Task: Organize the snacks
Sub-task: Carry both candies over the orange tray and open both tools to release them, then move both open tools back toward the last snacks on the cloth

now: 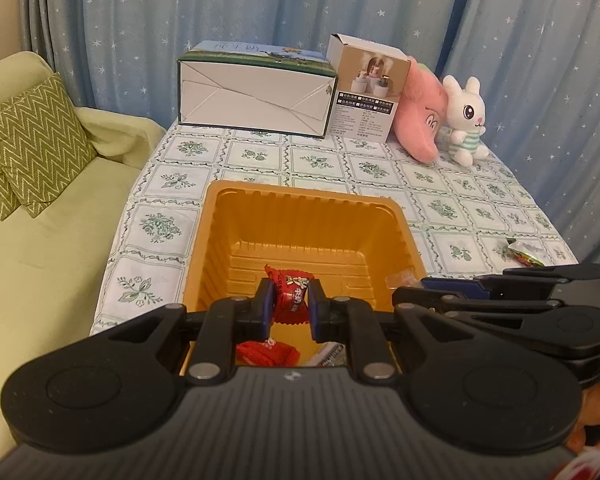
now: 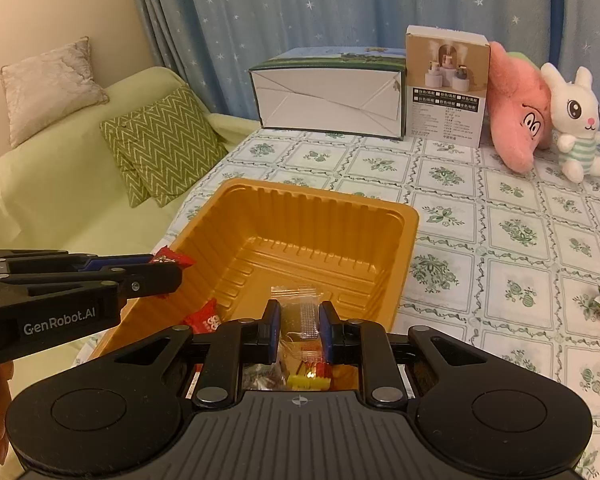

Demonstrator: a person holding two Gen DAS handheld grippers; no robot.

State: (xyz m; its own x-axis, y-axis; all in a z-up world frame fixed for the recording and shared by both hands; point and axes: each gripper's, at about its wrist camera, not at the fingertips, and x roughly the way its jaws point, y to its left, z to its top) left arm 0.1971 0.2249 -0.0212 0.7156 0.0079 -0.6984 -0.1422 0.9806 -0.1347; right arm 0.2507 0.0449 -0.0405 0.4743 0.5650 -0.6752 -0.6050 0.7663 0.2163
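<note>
- Your tray is orange-gold.
- Your tablecloth is white with green floral squares.
- Your curtain is blue with white stars.
- Your cushion shows green-and-white zigzags.

Blue curtains with little white stars hang at the far side. A soft green sofa sits on the left with zigzag green pillows. A pale wall shows behind it.

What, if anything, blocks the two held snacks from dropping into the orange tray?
Nothing visible. The left gripper holds the red candy and the right gripper the clear-wrapped snack directly above the orange tray, whose floor ahead is bare.
</note>
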